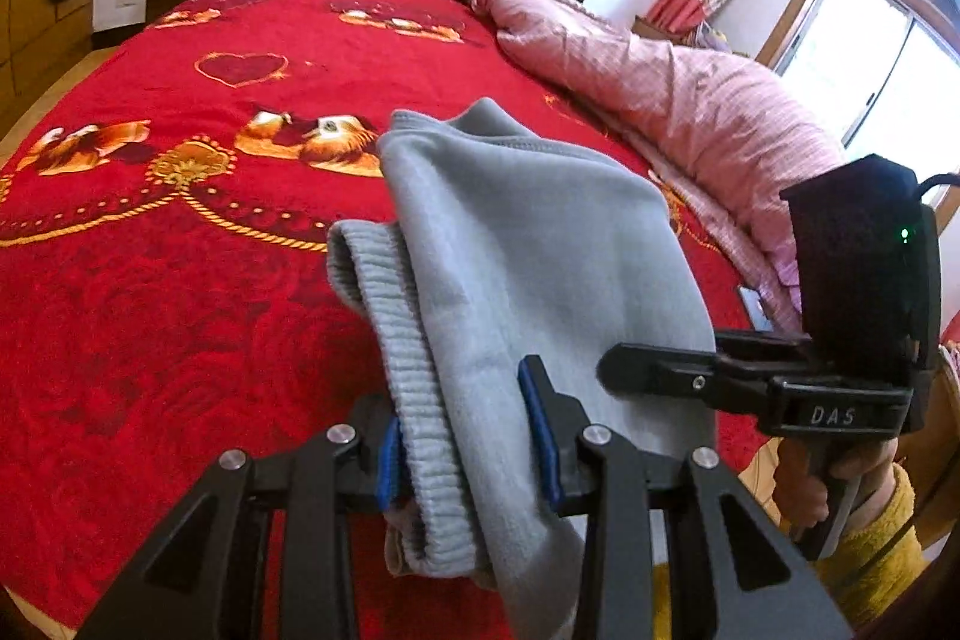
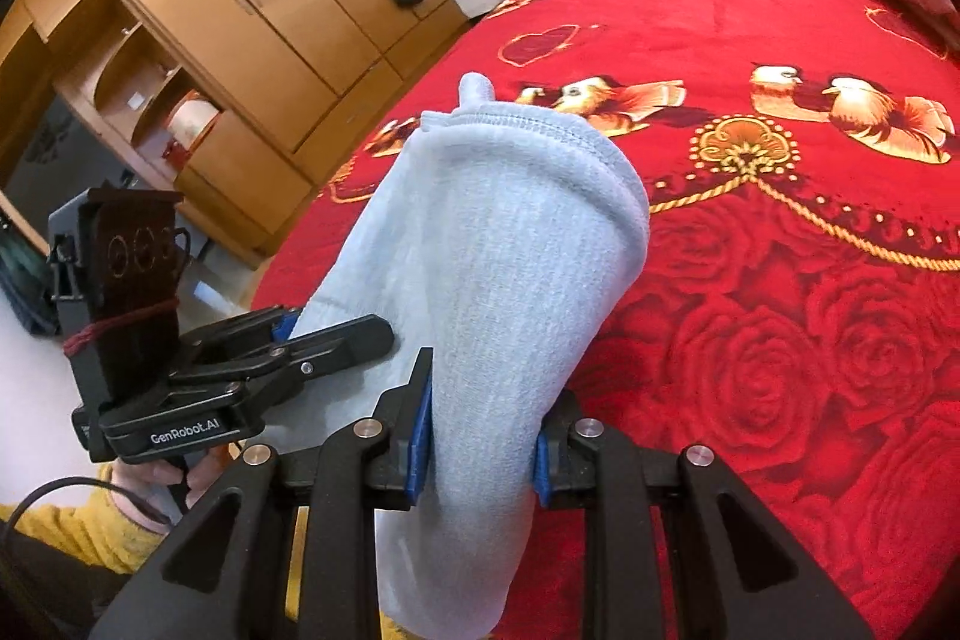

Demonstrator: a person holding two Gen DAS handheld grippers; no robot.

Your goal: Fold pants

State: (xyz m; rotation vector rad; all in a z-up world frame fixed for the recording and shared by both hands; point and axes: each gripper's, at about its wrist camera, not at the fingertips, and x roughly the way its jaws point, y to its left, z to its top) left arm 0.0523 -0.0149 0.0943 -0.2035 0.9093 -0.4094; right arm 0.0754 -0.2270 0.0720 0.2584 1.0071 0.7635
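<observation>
Pants (image 1: 528, 244), grey, hang bunched above the red bedspread (image 1: 150, 310), held between both tools. Left gripper (image 1: 474, 448) clamps the ribbed waistband at 6 o'clock in its view. Right gripper (image 2: 480, 454) has its jaws closed on the fabric, also at 6 o'clock.

Home bedroom: bed (image 1: 180, 232), wardrobe (image 2: 252, 10).
</observation>
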